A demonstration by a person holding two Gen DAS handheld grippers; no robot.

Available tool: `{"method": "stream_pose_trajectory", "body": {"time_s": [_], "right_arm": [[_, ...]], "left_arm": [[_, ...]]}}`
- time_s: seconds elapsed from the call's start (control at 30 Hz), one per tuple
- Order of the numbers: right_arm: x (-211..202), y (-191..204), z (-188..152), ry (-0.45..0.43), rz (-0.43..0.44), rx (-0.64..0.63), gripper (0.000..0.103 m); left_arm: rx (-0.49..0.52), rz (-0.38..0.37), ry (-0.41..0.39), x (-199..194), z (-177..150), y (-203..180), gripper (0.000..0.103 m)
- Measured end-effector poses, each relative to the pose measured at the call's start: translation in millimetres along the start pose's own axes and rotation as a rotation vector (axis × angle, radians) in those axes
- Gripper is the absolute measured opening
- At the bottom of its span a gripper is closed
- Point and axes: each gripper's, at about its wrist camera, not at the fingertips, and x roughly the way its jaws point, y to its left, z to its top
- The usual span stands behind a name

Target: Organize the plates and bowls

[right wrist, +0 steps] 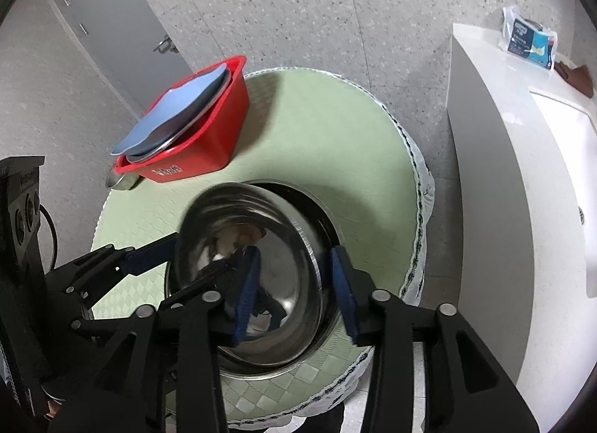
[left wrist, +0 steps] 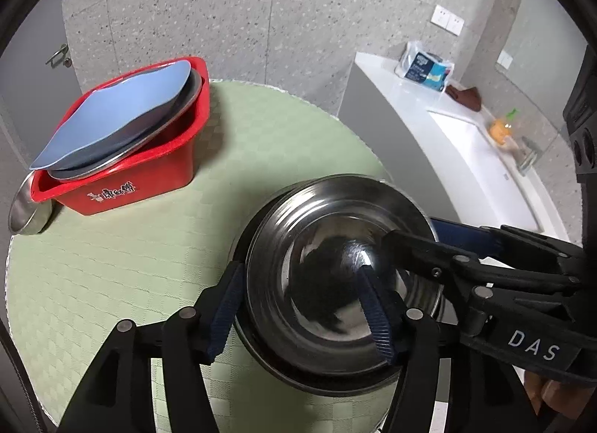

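A steel bowl (left wrist: 335, 276) sits nested in a second steel bowl (right wrist: 321, 220) on the round green table (left wrist: 141, 246). My left gripper (left wrist: 298, 310) is open, its fingers straddling the bowl's left rim. My right gripper (right wrist: 294, 287) is open and straddles the bowl's right rim; it also shows in the left wrist view (left wrist: 418, 239). A red bin (left wrist: 149, 179) at the table's far left holds a blue plate (left wrist: 115, 112) lying on steel plates (left wrist: 156, 130). A small steel bowl (left wrist: 28, 205) stands left of the bin.
A white counter (left wrist: 429, 127) with a sink stands to the right, carrying a tissue pack (left wrist: 425, 67), a brown cloth (left wrist: 466, 95) and an orange bottle (left wrist: 502, 128). A grey door (right wrist: 112, 22) and speckled wall lie behind the table.
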Motion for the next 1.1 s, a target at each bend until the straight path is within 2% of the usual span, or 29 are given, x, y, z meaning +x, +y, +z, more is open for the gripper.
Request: {"method": "stream_pose_trajectory", "body": {"time_s": [0.1, 0.27, 0.4, 0.57, 0.63, 0.77, 0.9, 1.1], "right_arm": [[-3, 4, 1, -0.020, -0.023, -0.003, 0.053], [-7, 5, 5, -0.045, -0.077, 0.014, 0.054], [-16, 22, 9, -0.092, -0.144, 0.010, 0.054], [-19, 84, 19, -0.165, -0.130, -0.012, 0.057], [-14, 109, 21, -0.182, -0.118, -0.022, 0.060], [14, 167, 25, -0.207, -0.080, -0.014, 0.061], [42, 204, 22, -0.216, -0.057, 0.027, 0.062], [93, 247, 21, -0.179, -0.038, 0.107, 0.064]], "left_arm": [[-0.013, -0.035, -0.012, -7, -3, 14, 0.062], [-0.037, -0.066, -0.039, -15, -3, 46, 0.064], [-0.079, -0.088, -0.079, -30, -5, 91, 0.065], [-0.135, -0.071, -0.142, -59, -6, 170, 0.069], [-0.156, -0.042, -0.159, -71, -9, 207, 0.070], [-0.187, 0.028, -0.180, -85, -17, 278, 0.072], [-0.250, 0.086, -0.163, -84, -20, 349, 0.074], [-0.323, 0.097, -0.096, -56, -7, 401, 0.073]]}}
